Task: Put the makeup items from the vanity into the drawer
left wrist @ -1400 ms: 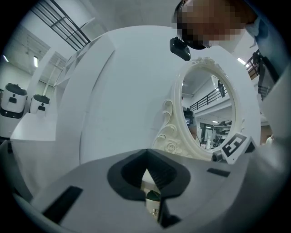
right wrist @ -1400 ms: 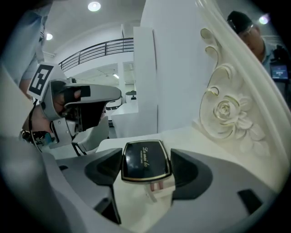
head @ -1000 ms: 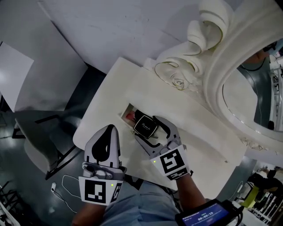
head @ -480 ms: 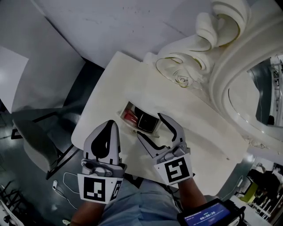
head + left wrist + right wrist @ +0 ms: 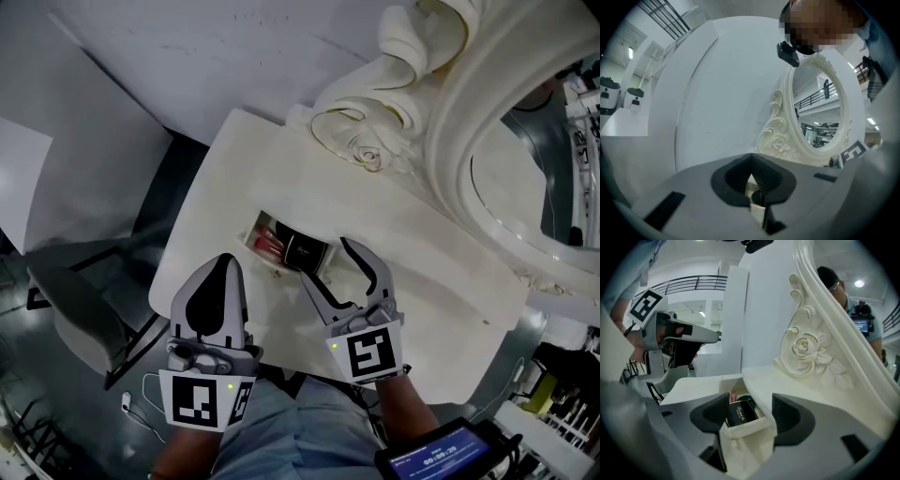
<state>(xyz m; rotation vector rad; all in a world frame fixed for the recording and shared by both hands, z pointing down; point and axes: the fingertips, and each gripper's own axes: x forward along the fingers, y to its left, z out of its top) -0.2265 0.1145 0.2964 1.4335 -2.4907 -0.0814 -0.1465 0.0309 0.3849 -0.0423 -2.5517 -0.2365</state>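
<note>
White vanity surface (image 5: 412,272), carved mirror frame (image 5: 441,122) at far right.

Left to right:
- Left gripper (image 5: 225,262) is over the surface's near-left edge. Jaws are closed with nothing between them. The left gripper view (image 5: 752,180) shows the pads meeting. Same spot and state as a second ago.
- Drawer (image 5: 272,265) is open just beyond the left gripper's tip, set into the surface. The gap looks about as wide as before, but I can't tell exactly.
- Red item (image 5: 267,242) lies at the drawer's left end, mostly hidden.
- Black compact (image 5: 302,250) lies flat in the drawer, just right of the red item. A second ago it sat between the right jaws, above the drawer. Half a second ago it was already down inside.
- Right gripper (image 5: 326,260) has pulled back toward the near side since then. Jaws are wide but closing, and the pads touch nothing. In the right gripper view (image 5: 751,414) the drawer front (image 5: 747,425) and compact (image 5: 740,413) sit in the gap between them.
- Carved rose (image 5: 366,155) is on the frame's base, far side, well apart from the drawer.

Writing:
- Compact lid has gold cursive script, too small to read.
- Each marker cube (image 5: 372,354) shows black-and-white squares, no text.
- Wrist screen (image 5: 441,459), at the near right, shows digits that are not legible.
</note>
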